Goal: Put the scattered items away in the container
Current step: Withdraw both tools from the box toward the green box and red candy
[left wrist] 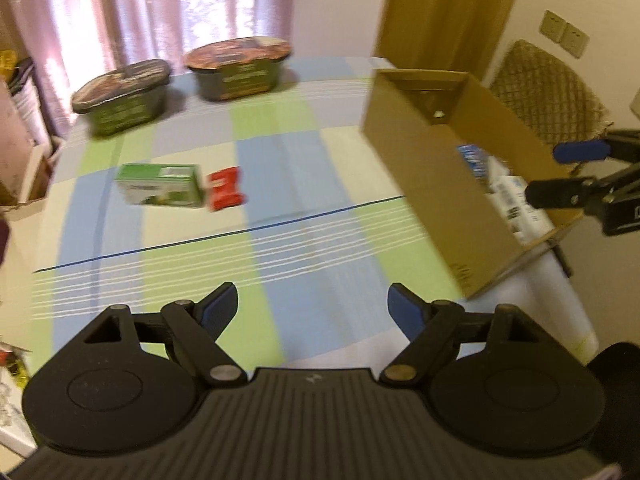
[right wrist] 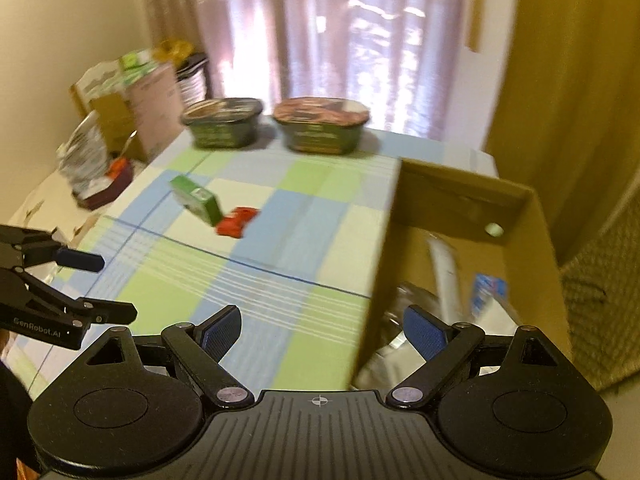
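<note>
A brown cardboard box (left wrist: 424,184) (right wrist: 532,240) stands at the right of the checked tablecloth, with several white and blue packets inside. A green carton (left wrist: 160,185) (right wrist: 197,199) lies on the cloth with a red packet (left wrist: 226,188) (right wrist: 237,221) touching its right end. Two dark lidded bowls (left wrist: 122,96) (left wrist: 239,67) (right wrist: 222,122) (right wrist: 321,124) sit at the far edge. My left gripper (left wrist: 312,312) (right wrist: 108,284) is open and empty above the near cloth. Over the box's near left corner my right gripper (right wrist: 322,330) (left wrist: 560,172) is open and empty.
Cartons and bags (right wrist: 120,112) are stacked against the wall left of the table. A woven chair back (left wrist: 548,88) stands behind the box. Curtains (right wrist: 340,32) hang beyond the far edge. The tablecloth (left wrist: 304,184) lies bare between the green carton and the box.
</note>
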